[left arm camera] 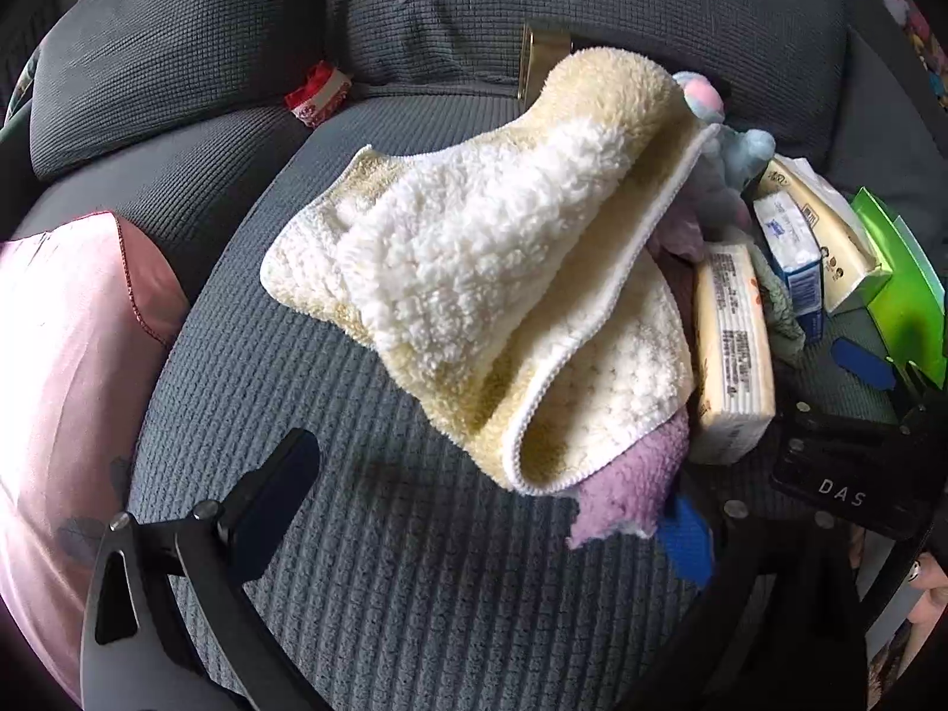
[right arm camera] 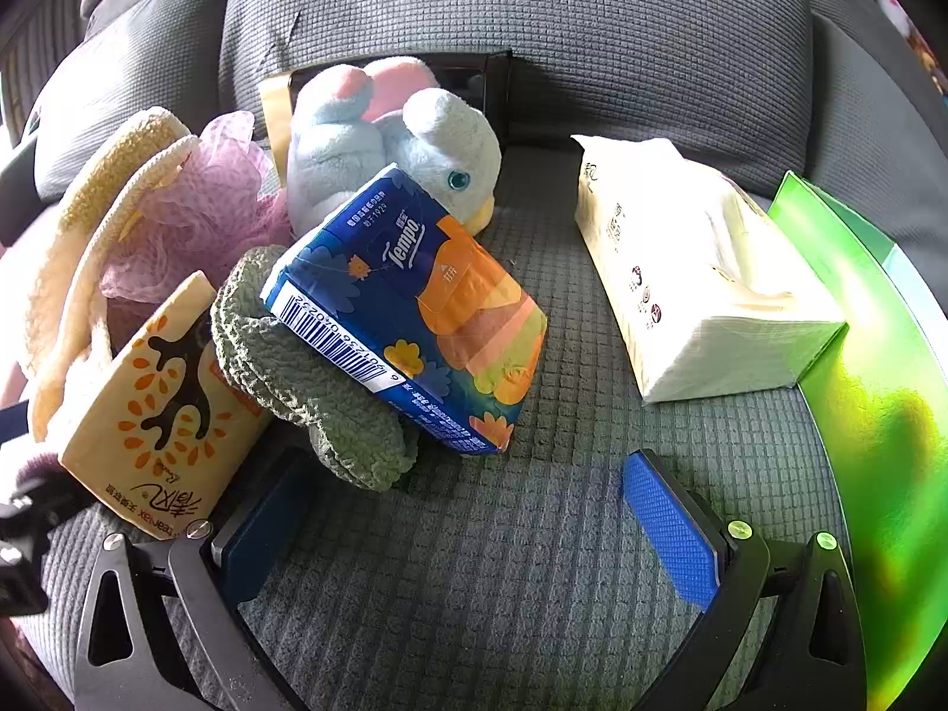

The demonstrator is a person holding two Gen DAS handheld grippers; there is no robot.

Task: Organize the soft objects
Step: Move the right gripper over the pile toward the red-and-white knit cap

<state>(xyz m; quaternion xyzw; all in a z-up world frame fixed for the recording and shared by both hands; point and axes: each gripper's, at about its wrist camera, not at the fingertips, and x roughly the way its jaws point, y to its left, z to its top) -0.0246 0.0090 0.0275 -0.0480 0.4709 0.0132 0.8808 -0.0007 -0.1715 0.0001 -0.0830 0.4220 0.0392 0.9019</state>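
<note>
A fluffy cream towel (left arm camera: 497,290) lies folded on the grey sofa seat (left arm camera: 379,533), over a purple cloth (left arm camera: 628,486). My left gripper (left arm camera: 474,509) is open just in front of the towel and holds nothing. My right gripper (right arm camera: 468,527) is open and empty above the seat (right arm camera: 533,563). Ahead of it a blue Tempo tissue pack (right arm camera: 409,314) leans on a green knitted piece (right arm camera: 308,379). A pale blue plush toy (right arm camera: 391,142), a pink mesh pouf (right arm camera: 201,201) and the cream towel (right arm camera: 95,225) sit behind and to the left.
A pink satin pillow (left arm camera: 65,391) is at the left. An orange-print tissue pack (right arm camera: 154,409), a white tissue pack (right arm camera: 705,272) and a green box (right arm camera: 883,391) lie around the right gripper. Sofa back cushions (left arm camera: 533,6) stand behind. A red-white item (left arm camera: 317,92) sits in the cushion gap.
</note>
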